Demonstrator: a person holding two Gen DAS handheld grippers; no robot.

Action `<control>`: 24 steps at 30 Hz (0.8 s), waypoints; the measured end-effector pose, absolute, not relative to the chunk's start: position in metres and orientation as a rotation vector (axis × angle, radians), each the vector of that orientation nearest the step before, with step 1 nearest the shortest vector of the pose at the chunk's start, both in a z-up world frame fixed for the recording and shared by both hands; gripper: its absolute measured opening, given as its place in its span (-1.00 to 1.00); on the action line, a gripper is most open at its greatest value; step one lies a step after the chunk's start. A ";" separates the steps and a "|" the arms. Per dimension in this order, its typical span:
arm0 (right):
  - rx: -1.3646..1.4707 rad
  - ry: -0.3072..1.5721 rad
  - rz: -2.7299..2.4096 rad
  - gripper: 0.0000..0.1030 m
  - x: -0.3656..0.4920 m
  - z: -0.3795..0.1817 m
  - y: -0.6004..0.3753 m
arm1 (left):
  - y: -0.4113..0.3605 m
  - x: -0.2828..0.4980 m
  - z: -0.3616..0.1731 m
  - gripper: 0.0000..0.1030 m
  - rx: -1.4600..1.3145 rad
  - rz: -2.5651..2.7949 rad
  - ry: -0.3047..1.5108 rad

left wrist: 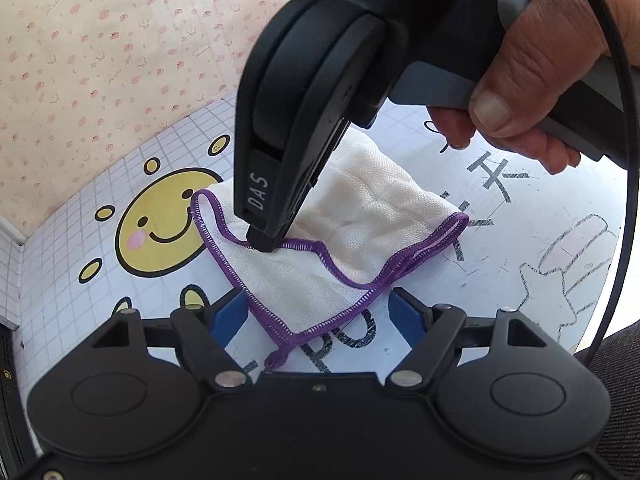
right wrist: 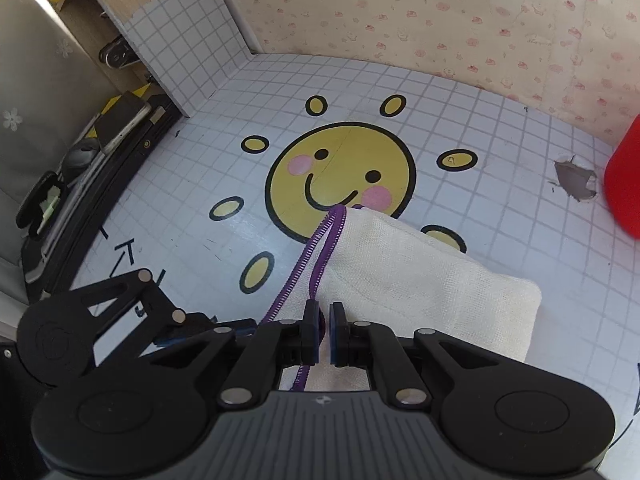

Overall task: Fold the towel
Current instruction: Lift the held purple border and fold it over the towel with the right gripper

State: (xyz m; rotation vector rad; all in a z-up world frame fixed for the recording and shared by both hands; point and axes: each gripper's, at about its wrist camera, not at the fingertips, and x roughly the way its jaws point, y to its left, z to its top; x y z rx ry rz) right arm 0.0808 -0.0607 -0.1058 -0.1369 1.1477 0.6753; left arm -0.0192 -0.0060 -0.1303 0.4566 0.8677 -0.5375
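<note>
Towel (left wrist: 360, 216), cream gauze with purple stitched hem, lies folded on the worktop (left wrist: 500, 280), a white grid-printed surface with a yellow smiling sun (left wrist: 160, 224) and black lettering.

Left wrist view: left gripper (left wrist: 318, 312) hovers low with its blue-padded fingers (left wrist: 230, 314) spread wide, one on each side of the towel's nearest corner. No pad touches cloth. The hem corner points back toward the gap between the fingers, and a short purple loop (left wrist: 276, 358) lies just ahead of the gripper body. Beyond the fingers, the right gripper (left wrist: 262, 244) comes down steeply from above, held in a bare hand (left wrist: 536, 80), its tip pressed onto the purple hem where the top layer ends. The top layer's hem runs from that tip away to the right. To the left of the tip a loose arc of hem stands slightly off the sun print.

Right wrist view: right gripper (right wrist: 325, 332), fingers (right wrist: 310, 328) drawn close together, only a narrow gap between them, with the doubled purple hem (right wrist: 320, 256) and the cloth edge running into that gap. Pinch on the towel (right wrist: 420, 280). The folded body extends ahead and to the right of the fingers, far corner over the lower edge of the sun (right wrist: 340, 176). Left gripper (right wrist: 192, 320) sits just to the left of the fingers, low on the worktop (right wrist: 520, 184). Red object (right wrist: 624, 184) far right, well apart from the towel; identity cannot be told. Torn patch (right wrist: 576, 180) in the surface beside it.
</note>
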 end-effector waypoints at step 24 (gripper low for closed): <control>-0.284 1.125 0.735 0.02 0.054 -0.109 -0.051 | -0.011 -0.029 -0.128 0.53 0.491 -0.526 0.849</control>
